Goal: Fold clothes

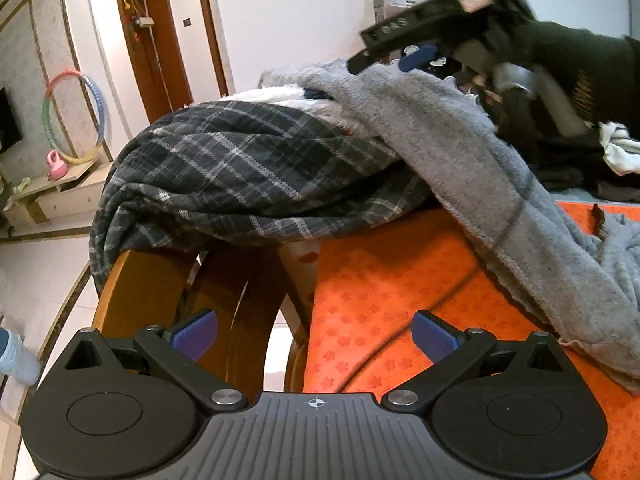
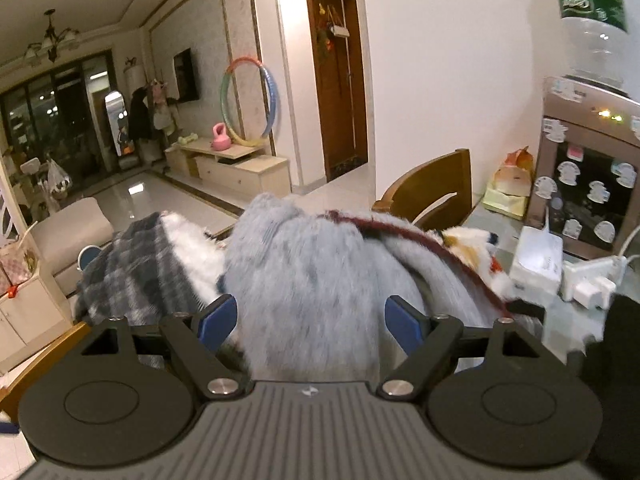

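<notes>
A heap of clothes sits at the far edge of the bench [image 1: 384,304], which is covered with an orange flower-print cloth. Nearest the left side lies a dark plaid garment [image 1: 224,176], bunched and draped over the top of a wooden chair back [image 1: 132,296] that stands right against the bench edge — the chair blocks the near approach from that side. A white fluffy piece [image 1: 280,98] shows between the plaid and a grey knitted garment [image 1: 460,168]. The grey garment runs as a long band from the top of the heap down and to the right across the orange cloth, its lower end crumpled at the right edge of the left wrist view.

The left hand-held gripper [image 1: 314,338] hangs over the bench's near edge with its jaws spread wide and nothing between them. The right hand-held gripper [image 2: 312,322] is also spread wide; the grey pile fills the space ahead of its blue pads, but they do not press on it. In the left view it appears above the heap, carried by a dark-gloved hand [image 1: 560,64].

Beyond the heap stand a second wooden chair [image 2: 432,192], a water dispenser [image 2: 588,184] with a bottle on top, and white chargers [image 2: 560,268] on the glass surface.
</notes>
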The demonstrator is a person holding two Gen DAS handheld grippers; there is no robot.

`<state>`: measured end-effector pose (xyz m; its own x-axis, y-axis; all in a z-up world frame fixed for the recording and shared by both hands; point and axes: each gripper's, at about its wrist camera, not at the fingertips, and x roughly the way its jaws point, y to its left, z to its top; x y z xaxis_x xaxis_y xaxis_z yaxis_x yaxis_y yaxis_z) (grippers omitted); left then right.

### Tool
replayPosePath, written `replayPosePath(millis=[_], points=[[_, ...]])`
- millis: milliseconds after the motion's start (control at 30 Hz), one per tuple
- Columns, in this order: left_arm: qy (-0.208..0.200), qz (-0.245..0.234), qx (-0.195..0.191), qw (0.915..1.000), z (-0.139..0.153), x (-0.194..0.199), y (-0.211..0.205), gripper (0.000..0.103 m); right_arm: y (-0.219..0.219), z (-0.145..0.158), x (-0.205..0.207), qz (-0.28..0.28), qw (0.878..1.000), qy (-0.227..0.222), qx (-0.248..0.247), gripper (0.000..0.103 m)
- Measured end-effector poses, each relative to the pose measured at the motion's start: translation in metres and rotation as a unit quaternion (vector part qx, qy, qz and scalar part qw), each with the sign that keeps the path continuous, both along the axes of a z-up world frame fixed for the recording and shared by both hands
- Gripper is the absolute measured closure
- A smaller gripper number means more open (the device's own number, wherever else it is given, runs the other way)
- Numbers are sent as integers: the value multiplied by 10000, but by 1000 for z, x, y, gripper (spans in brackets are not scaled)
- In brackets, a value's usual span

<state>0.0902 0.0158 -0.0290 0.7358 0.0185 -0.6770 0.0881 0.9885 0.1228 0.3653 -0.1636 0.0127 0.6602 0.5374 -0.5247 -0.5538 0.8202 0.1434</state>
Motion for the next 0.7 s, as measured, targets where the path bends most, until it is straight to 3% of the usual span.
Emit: replayPosePath(millis=[67,133,200,233,267,433,700], points=[[19,49,-1,10000,-1,0,1,0,8,0,18,29,9999,106,23,18],[45,101,-4,9999,-3,0,4,0,15,-1,32,5,9997,251,18,28],[70,144,-7,9999,-4,0,5,0,20,-2,42,40,9992,382,-52,53],[79,162,-7,9998,-4,0,6,0,21,-3,42,77,9992,403,-25,82],[75,174,-6,9998,-4,0,6,0,22,-2,42,98,9991,409,3,88],[-1,211,-11,9998,0,-2,7,0,5,20,12,-105,9992,55,379,95],[-217,109,-66,9997,10,-9,2,0,-83,78,-81,-743,9853,-471,1467,96]])
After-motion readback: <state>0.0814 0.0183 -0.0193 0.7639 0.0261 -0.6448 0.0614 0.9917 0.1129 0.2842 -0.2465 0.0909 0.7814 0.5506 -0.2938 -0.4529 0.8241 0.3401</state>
